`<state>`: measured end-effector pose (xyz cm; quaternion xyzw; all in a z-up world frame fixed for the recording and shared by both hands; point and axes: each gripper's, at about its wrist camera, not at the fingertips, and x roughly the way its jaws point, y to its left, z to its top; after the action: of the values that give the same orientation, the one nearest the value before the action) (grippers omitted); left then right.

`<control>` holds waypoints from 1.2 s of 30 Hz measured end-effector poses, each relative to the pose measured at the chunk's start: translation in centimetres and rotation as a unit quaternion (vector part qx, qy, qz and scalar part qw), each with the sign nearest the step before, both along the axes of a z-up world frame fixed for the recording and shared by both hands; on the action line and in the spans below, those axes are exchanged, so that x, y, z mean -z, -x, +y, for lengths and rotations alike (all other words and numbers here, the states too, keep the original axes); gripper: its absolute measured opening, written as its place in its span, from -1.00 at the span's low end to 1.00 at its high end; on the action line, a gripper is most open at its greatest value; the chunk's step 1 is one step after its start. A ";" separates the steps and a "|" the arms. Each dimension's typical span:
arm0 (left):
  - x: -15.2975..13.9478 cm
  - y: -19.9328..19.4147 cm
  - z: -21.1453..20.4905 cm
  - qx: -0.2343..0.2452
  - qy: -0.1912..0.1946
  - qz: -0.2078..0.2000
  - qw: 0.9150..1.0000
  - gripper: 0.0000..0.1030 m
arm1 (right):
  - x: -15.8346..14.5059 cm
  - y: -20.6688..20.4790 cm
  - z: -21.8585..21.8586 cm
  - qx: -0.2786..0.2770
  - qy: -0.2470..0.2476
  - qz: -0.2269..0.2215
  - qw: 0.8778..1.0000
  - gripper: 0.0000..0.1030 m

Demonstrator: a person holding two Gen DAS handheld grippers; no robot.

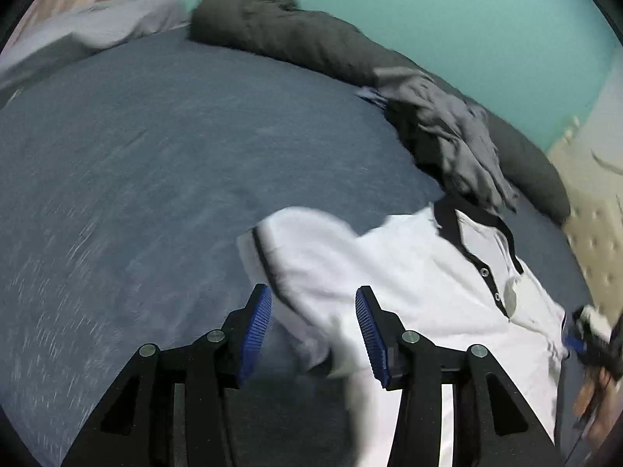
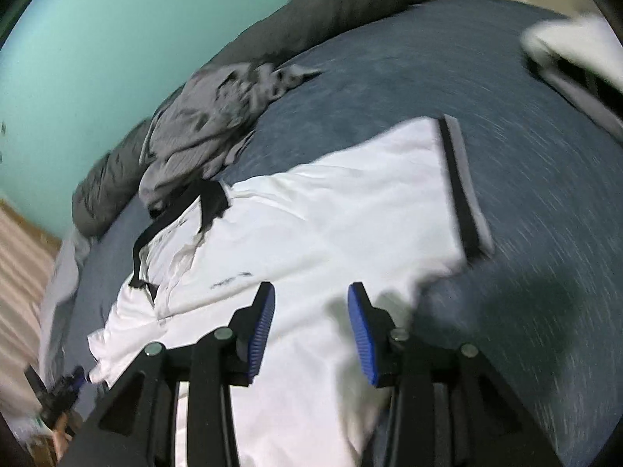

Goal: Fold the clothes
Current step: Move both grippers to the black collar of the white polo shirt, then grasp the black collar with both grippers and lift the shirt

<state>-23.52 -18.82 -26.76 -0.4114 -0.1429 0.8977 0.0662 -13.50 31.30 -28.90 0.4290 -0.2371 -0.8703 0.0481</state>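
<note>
Two grippers, left [image 1: 313, 330] and right [image 2: 311, 329], hover with jaws apart over a white polo shirt [image 2: 311, 225]. It lies flat on a blue bed [image 1: 136, 163]. Crumpled grey clothes [image 1: 447, 136] sit near the bed's far edge.

Left gripper [image 1: 313, 327] jaws spread wide, nothing held, right gripper [image 2: 311, 325] likewise wide apart, both angled downward, blue pads [image 2: 360, 334] facing inward.

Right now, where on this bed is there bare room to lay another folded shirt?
The blue sheet is bare between the white polo shirt and the pale pillow. In the right wrist view, the sheet beyond the shirt's sleeve also looks open. The wall side is crowded with the crumpled gray clothes and dark bolster.
</note>
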 end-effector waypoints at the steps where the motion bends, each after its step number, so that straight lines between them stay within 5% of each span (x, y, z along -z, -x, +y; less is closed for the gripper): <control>1: -0.5 0.9 1.2 0.015 0.001 0.000 1.000 -0.04 | -0.2 1.1 -0.8 -0.014 -0.006 -0.002 1.000 -0.23; 8: -1.9 10.4 11.0 0.114 0.026 -0.043 0.992 -0.01 | -1.9 10.3 -7.6 -0.101 -0.049 -0.015 0.994 -0.04; 20: 2.1 19.0 21.0 0.154 0.112 -0.105 0.976 -0.01 | -1.1 21.1 -14.9 -0.143 -0.121 -0.042 0.981 0.06; 23: 2.6 19.5 21.1 0.156 0.116 -0.108 0.975 -0.23 | -0.5 22.6 -16.2 -0.154 -0.138 -0.041 0.977 0.06; 25: 2.9 19.9 21.2 0.158 0.118 -0.110 0.974 -0.58 | 0.2 23.4 -17.1 -0.162 -0.153 -0.041 0.974 0.06; 28: 3.4 20.5 21.3 0.160 0.122 -0.114 0.973 -0.75 | 1.3 24.5 -17.6 -0.157 -0.179 -0.047 0.970 0.06; 29: 3.4 20.6 21.3 0.162 0.124 -0.111 0.973 -0.76 | 1.6 24.7 -17.7 -0.156 -0.187 -0.050 0.969 0.03; 30: 3.0 20.7 21.2 0.163 0.125 -0.105 0.973 -0.79 | 1.7 24.8 -17.6 -0.154 -0.190 -0.047 0.968 -0.39; 32: 2.4 21.3 20.9 0.161 0.120 -0.100 0.975 -0.84 | 1.6 24.8 -17.3 -0.149 -0.196 -0.037 0.968 -0.81; 36: 0.5 23.1 20.8 0.155 0.104 -0.092 0.978 -0.86 | 0.3 25.0 -16.4 -0.135 -0.201 -0.010 0.970 -0.92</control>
<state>-46.62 1.99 -27.31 -0.5139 0.0112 0.8449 0.1482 -38.54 14.92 -29.19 0.4666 0.0025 -0.8812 0.0760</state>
